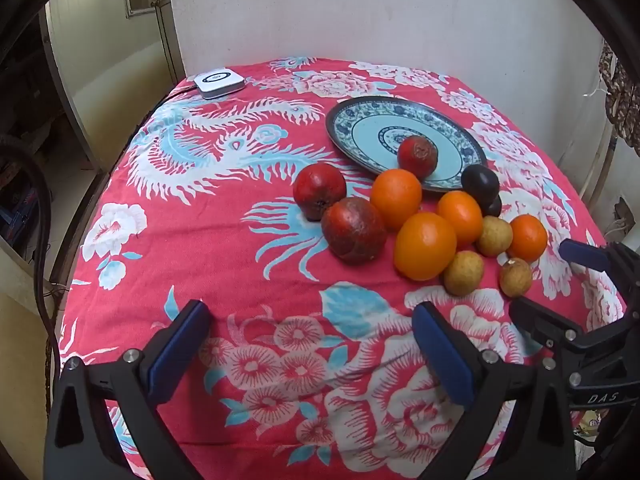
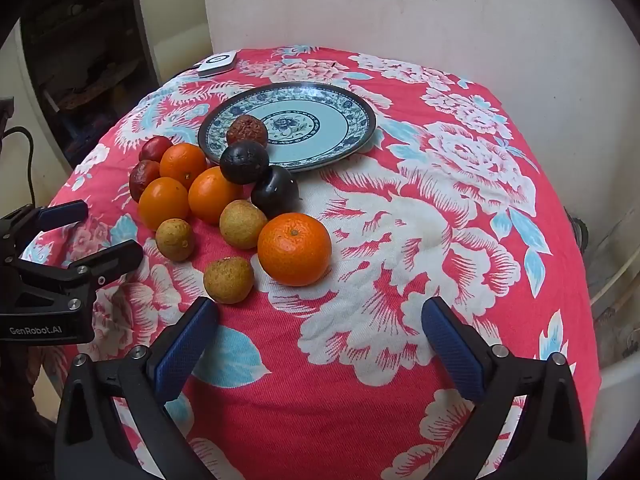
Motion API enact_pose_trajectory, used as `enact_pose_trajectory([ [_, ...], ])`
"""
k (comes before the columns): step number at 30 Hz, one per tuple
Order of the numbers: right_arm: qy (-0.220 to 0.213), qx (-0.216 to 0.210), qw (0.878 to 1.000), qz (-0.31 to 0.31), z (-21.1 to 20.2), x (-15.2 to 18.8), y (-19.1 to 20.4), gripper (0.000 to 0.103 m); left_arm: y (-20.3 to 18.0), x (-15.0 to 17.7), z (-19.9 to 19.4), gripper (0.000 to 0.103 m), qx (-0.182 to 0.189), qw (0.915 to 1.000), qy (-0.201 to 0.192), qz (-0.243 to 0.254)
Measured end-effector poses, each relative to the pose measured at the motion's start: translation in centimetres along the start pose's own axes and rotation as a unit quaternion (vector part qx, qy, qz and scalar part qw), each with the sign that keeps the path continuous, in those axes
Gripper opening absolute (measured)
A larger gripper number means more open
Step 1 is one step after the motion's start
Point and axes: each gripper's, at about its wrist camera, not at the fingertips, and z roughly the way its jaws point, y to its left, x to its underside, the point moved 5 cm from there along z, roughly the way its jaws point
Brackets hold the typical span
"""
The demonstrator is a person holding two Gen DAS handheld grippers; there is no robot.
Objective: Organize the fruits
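Both grippers are hovering low over the near edge of the cloth: the left gripper (image 1: pixel 312 344) is spread wide with nothing between its blue pads, and the right gripper (image 2: pixel 320 340) is spread just as wide and is holding nothing either. Each is also showing at the edge of the other's view, apparently parted and bare there too.

Closest to the right gripper, 3 small tan fruits (image 2: pixel 228 280) are lying loose on the cloth, and the nearest orange (image 2: pixel 294 249) is sitting just beside them. Behind these, 3 more oranges (image 1: pixel 425 246) are bunching together, touching one another. 2 dark purple fruits (image 2: pixel 244 162) are resting against the plate's near rim, and 2 red fruits (image 1: pixel 354 230) are sitting at the left end of the cluster, touching each other.

Only 1 fruit, a wrinkled red one (image 1: pixel 417 156), is lying on the blue-and-white plate (image 1: pixel 352 114), near its front edge. By my judgement the job is barely starting: if the plate is the goal, 1 fruit is placed and 11 are waiting on the tablecloth (image 1: pixel 224 248), all mixed rather than sorted by kind. Whether the fruits are meant for the plate or for grouping, I cannot tell.

Farther out, a small white device (image 1: pixel 219 80) is sitting at the far left corner of the table, well apart from the fruit.
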Motion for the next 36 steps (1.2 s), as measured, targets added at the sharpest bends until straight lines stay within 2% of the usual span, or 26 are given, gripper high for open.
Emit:
enact_pose_trajectory([
  [36,0.002,0.001,1.000,0.000,-0.07,-0.01,0.00,0.103,0.00,-0.03,0.01,0.103,-0.001,1.0000,-0.003,0.001],
])
